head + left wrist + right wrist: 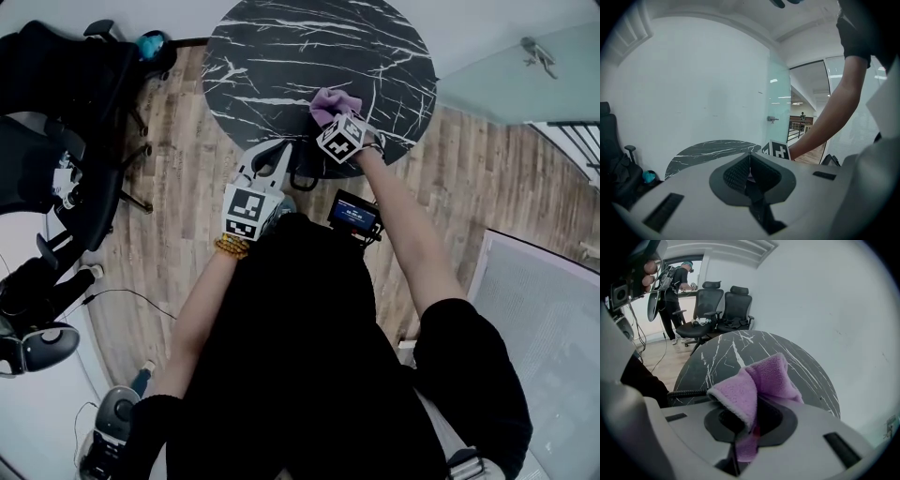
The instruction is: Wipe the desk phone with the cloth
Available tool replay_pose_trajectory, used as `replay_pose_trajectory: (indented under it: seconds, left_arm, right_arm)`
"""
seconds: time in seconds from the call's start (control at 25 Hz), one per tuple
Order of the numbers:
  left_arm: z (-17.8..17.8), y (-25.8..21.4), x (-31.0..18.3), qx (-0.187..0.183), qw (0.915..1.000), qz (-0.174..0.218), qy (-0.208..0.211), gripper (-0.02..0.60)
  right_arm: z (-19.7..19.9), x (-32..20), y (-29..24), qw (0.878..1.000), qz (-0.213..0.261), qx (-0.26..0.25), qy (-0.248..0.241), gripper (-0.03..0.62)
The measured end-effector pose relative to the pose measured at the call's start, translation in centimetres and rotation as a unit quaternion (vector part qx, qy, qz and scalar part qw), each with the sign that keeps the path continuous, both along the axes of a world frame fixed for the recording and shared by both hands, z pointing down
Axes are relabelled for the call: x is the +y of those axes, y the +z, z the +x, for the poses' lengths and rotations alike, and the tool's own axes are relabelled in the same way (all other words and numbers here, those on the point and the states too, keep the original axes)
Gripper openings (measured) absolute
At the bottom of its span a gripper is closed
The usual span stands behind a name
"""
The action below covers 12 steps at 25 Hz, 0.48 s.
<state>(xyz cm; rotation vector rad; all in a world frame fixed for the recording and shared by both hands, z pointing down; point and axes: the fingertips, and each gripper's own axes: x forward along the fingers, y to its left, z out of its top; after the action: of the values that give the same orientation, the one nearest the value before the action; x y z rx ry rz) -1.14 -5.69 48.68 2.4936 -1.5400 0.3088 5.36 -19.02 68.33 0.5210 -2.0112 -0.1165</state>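
Note:
A purple cloth (333, 101) (761, 380) sticks out of my right gripper (330, 117) (752, 416), which is shut on it above the near edge of the round black marble table (281, 56) (726, 357). A coiled black cord (684, 393) lies at that table edge, to the left of the cloth. My left gripper (272, 159) (750, 157) hangs at the near table edge with its pads pressed together, and I see nothing between them. A black device with a lit blue screen (354, 216) sits under my right forearm. Whether it is the desk phone is unclear.
Black office chairs (66, 112) (726, 305) stand left of the table on the wood floor. A person (677, 282) stands behind the chairs. A glass partition (525, 75) (780, 103) rises right of the table. A white wall backs it.

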Motion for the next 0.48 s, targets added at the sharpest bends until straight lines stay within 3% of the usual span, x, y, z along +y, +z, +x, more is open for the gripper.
replay_pose_trajectory:
  seconds: [0.48]
  left_arm:
    - [0.5,0.5,0.7,-0.001,0.9999,-0.008,0.006,0.014]
  right_arm:
    - [-0.3,2.1,0.9,1.000,-0.016,0.001,-0.009,0.058]
